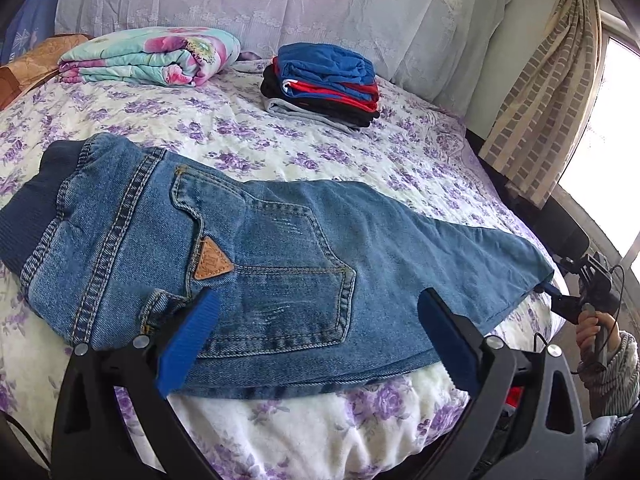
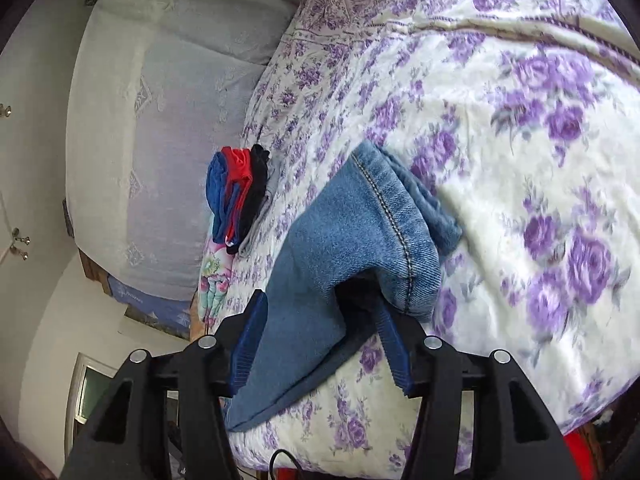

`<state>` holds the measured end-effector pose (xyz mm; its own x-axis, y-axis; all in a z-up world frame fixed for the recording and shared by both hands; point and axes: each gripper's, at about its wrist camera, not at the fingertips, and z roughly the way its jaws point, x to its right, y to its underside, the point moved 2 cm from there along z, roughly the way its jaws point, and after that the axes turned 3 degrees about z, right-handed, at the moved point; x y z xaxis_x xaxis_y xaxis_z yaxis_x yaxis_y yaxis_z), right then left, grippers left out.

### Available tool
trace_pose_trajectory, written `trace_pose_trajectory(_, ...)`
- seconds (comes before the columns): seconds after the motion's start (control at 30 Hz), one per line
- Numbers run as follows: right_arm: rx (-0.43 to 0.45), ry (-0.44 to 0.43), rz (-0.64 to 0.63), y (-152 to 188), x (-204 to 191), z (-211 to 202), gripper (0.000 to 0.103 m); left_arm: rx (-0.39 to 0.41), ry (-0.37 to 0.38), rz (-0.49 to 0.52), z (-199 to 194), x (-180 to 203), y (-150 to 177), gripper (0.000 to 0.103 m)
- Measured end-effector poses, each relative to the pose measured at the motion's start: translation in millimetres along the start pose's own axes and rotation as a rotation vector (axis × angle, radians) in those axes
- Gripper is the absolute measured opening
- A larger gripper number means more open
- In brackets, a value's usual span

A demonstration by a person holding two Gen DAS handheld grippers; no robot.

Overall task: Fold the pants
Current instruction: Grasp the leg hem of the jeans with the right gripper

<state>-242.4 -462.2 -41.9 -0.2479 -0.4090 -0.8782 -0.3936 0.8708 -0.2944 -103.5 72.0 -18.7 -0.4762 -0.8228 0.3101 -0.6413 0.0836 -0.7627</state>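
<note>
Blue denim pants [image 1: 280, 256] lie across the floral bedspread, waistband at the left, back pocket with a tan triangular patch facing up. My left gripper [image 1: 320, 308] is open, its blue pads [image 1: 188, 344] straddling the near edge of the pants by the pocket. In the right wrist view the pants' leg end [image 2: 352, 248] lies between the fingers of my right gripper [image 2: 320, 312]; the jaws stand apart with cloth between them, the right pad [image 2: 396, 352] under the hem. My right gripper also shows in the left wrist view [image 1: 554, 290] at the leg end.
A stack of folded blue, red, black and grey clothes [image 1: 324, 84] sits at the back of the bed [image 1: 360, 160]. A folded floral quilt [image 1: 152, 56] lies at the back left. A curtain [image 1: 548, 92] and window are at the right. The bed's near edge [image 1: 320, 432] is below the pants.
</note>
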Motion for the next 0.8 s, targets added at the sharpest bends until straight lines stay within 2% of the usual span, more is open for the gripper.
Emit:
trace_pose_trajectory(0.1,0.003,0.021,0.046,-19,7,11,0.056,-0.003,-0.005,0.003,0,1,0,0.097)
trace_pose_trajectory(0.17,0.018,0.03,0.039,-24,5,16,0.037,-0.006,-0.004,0.002,0,0,0,0.097)
trace_pose_trajectory(0.2,0.049,0.036,-0.027,-26,-5,12,0.019,-0.006,-0.003,0.0,0,0,0,0.097)
trace_pose_trajectory(0.23,0.093,0.025,-0.143,-27,-24,3,0.014,-0.006,-0.002,-0.001,0,0,0,0.097)
trace_pose_trajectory(0.3,0.199,0.013,-0.38,-19,-63,-21,0.014,-0.007,-0.004,-0.004,0,-1,0,0.097)
trace_pose_trajectory(0.37,0.231,0.027,-0.472,-16,-74,-34,0.014,-0.005,-0.007,0.0,1,0,0,0.098)
trace_pose_trajectory(0.4,0.208,0.065,-0.471,-17,-65,-35,0.014,-0.004,-0.008,0.003,1,0,1,0.098)
trace_pose_trajectory(0.47,0.125,0.174,-0.356,-22,-30,-25,0.017,-0.005,-0.01,0.011,1,0,1,0.098)
trace_pose_trajectory(0.53,0.061,0.166,-0.163,-19,11,-29,0.019,-0.007,-0.011,0.011,1,0,1,0.098)
trace_pose_trajectory(0.57,0.054,0.14,-0.089,-17,24,-34,0.025,-0.006,-0.011,0.012,1,0,1,0.098)
trace_pose_trajectory(0.6,0.052,0.111,-0.032,-13,32,-39,0.05,-0.005,-0.016,0.014,2,0,1,0.098)
trace_pose_trajectory(0.63,0.063,0.069,0.008,-10,36,-45,0.064,-0.005,-0.022,0.02,3,1,2,0.098)
trace_pose_trajectory(0.7,0.064,0.026,0.02,-6,31,-46,0.068,-0.005,-0.04,0.032,4,3,2,0.098)
trace_pose_trajectory(0.8,0.022,0.059,-0.015,-5,20,-25,0.072,-0.008,-0.058,0.038,5,5,2,0.098)
